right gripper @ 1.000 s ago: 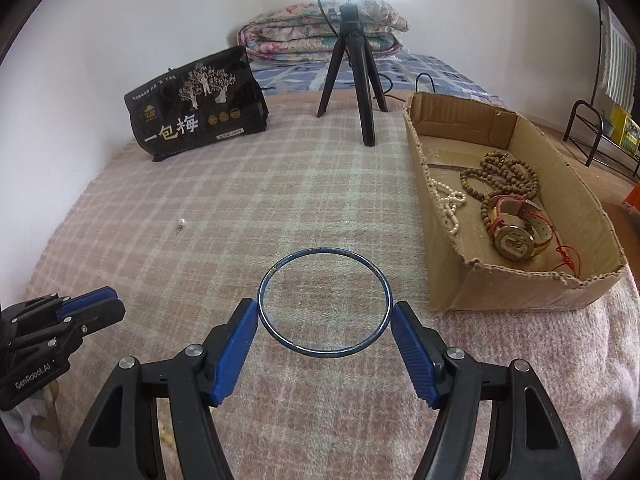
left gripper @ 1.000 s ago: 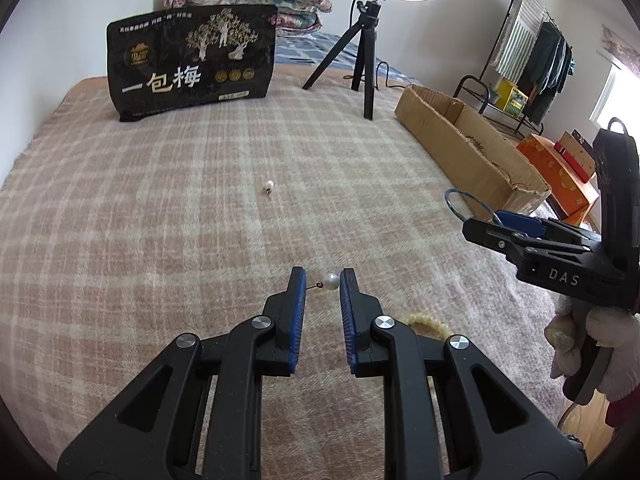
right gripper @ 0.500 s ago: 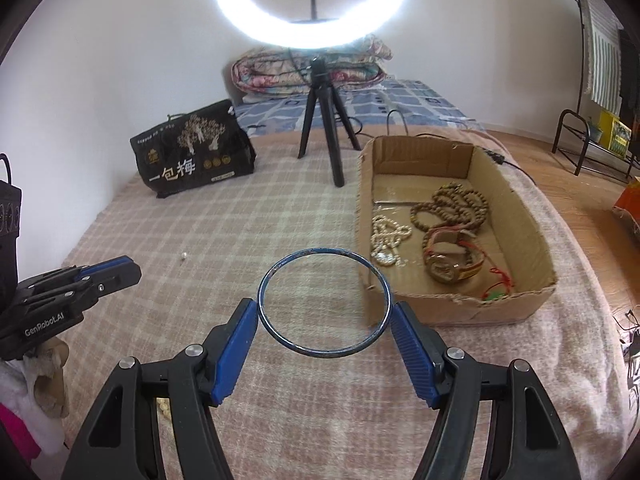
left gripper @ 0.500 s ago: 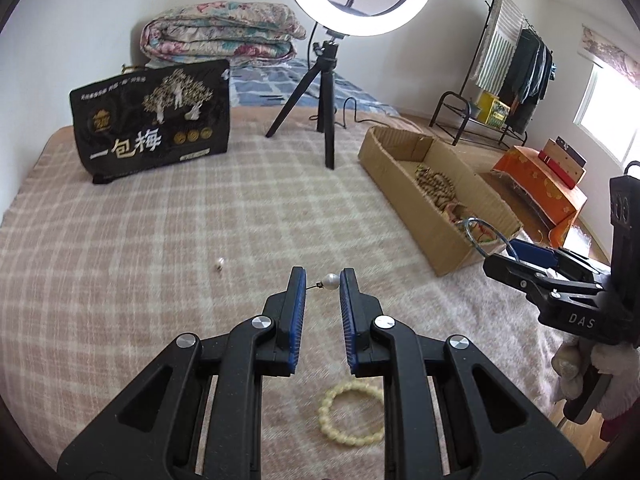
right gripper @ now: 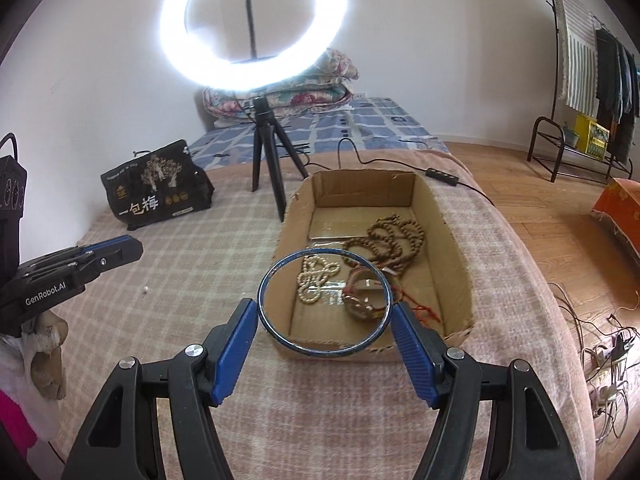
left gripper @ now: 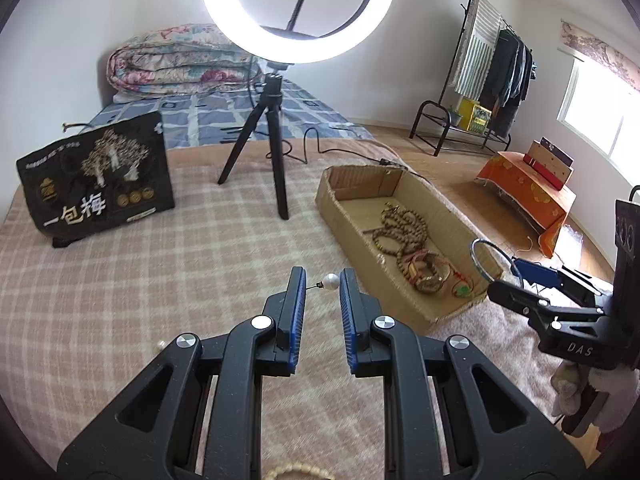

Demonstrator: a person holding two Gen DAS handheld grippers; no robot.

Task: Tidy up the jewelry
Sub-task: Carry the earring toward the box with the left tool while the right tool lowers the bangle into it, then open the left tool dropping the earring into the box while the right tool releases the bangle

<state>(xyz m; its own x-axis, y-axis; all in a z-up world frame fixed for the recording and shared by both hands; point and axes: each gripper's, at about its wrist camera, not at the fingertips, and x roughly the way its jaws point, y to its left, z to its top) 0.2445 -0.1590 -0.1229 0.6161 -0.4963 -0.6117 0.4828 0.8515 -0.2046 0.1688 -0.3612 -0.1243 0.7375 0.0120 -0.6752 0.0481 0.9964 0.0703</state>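
Your right gripper pinches the blue bangle only at its rim, your left gripper the pearl earring endwise, so either may slip before the cardboard box at twelve o'clock.

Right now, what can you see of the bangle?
The bangle is a thin, rigid blue hoop that looks like metal, plain and closed. The right gripper holds it across its width, one blue pad on each side. It hangs over the near end of the cardboard box, touching only the pads.
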